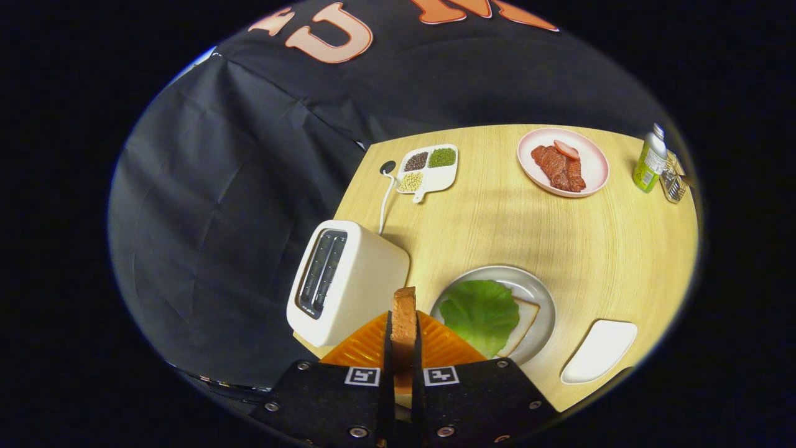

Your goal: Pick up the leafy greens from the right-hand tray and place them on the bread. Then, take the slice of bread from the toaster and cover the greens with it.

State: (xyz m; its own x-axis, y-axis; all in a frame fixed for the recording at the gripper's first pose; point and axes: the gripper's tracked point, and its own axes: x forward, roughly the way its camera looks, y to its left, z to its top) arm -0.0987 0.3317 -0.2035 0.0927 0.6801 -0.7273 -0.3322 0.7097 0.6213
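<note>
the gripper [404, 348] was clenched on a toasted slice of bread [404, 317], held upright and edge-on, with both fingers pressing its flat faces and its crust end standing clear ahead of the fingertips. at about 1 o'clock from the fingertips, just ahead of them, sat a round grey plate [536, 292] on the pale wooden table [591, 242]; it carried a flat slice of white bread [523, 320], and a green lettuce leaf [480, 314] lay on that bread, covering most of it and leaving one corner bare toward 3 o'clock. at about 10 o'clock from the fingertips, just beside them, stood a cream two-slot toaster [348, 280] at the table edge, its slots open upward. its white cord [385, 202] ran toward 12 o'clock to a dark grommet near the far edge. a small white tray [598, 351] lay at about 3 o'clock from the plate, near it but apart. farther away, at 12 o'clock from the toaster, rested a white divided dish [430, 168] of dark, green and pale beans. at about 1 o'clock from the grey plate, well apart, a pink round plate [592, 158] held reddish sliced meat [559, 167]. at 3 o'clock from that plate stood a green bottle [649, 162], with a clear glass holder [673, 180] just beside it.
</note>
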